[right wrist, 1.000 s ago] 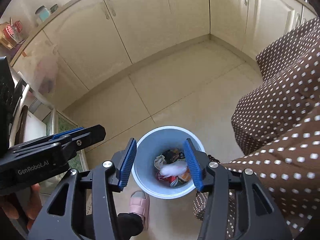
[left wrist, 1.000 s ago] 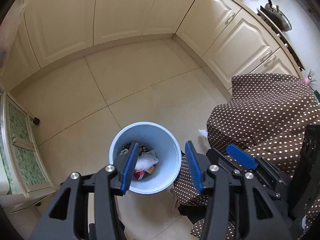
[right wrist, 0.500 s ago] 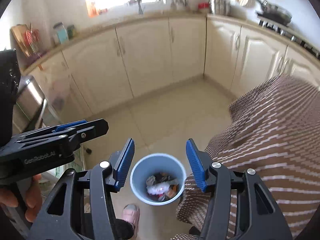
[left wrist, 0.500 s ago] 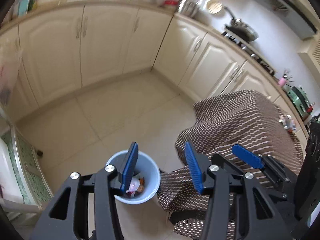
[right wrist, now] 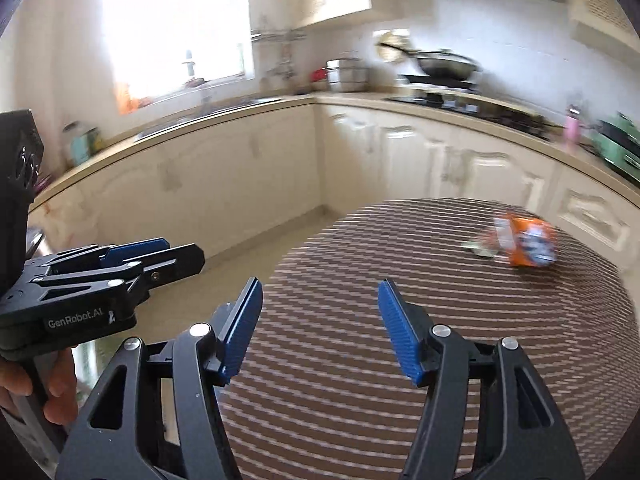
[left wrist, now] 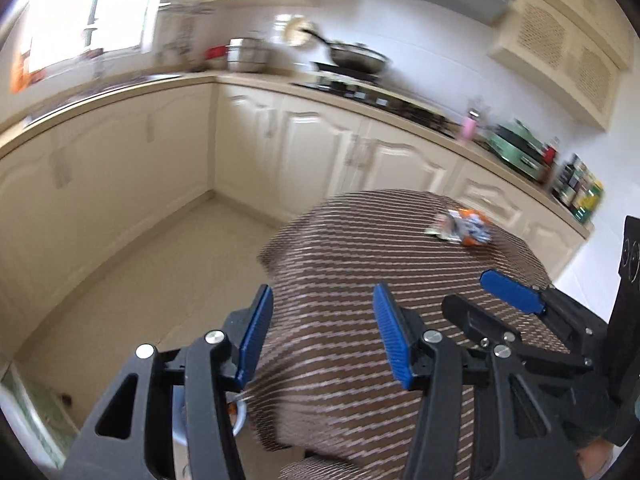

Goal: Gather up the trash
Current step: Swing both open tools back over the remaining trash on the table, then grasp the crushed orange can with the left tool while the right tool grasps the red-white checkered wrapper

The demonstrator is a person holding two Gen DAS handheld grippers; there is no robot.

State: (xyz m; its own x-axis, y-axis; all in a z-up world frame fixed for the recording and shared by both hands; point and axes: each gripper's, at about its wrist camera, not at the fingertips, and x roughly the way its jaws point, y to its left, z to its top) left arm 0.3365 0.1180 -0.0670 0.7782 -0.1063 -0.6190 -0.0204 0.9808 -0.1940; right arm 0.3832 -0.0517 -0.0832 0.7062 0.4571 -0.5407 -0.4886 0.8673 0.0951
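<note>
Both wrist views, blurred by motion. The left gripper (left wrist: 320, 332) and the right gripper (right wrist: 320, 328) are hanging side by side over the near edge of a table (right wrist: 360, 400) draped in a brown spotted cloth; each is showing its blue pads set wide with nothing between them, and both pairs of jaws have just been opening further. The one piece of trash in sight, a crumpled orange snack wrapper (right wrist: 524, 246), is lying near the far right edge of the table, well apart from both grippers. A sliver of the bin (left wrist: 236, 416) is showing below the table's near left edge, behind the left gripper's finger. The step in hand appears to be the reach toward the next piece of trash. The next move is calling for one gripper to cross the table, straddle the wrapper and close on it.
</note>
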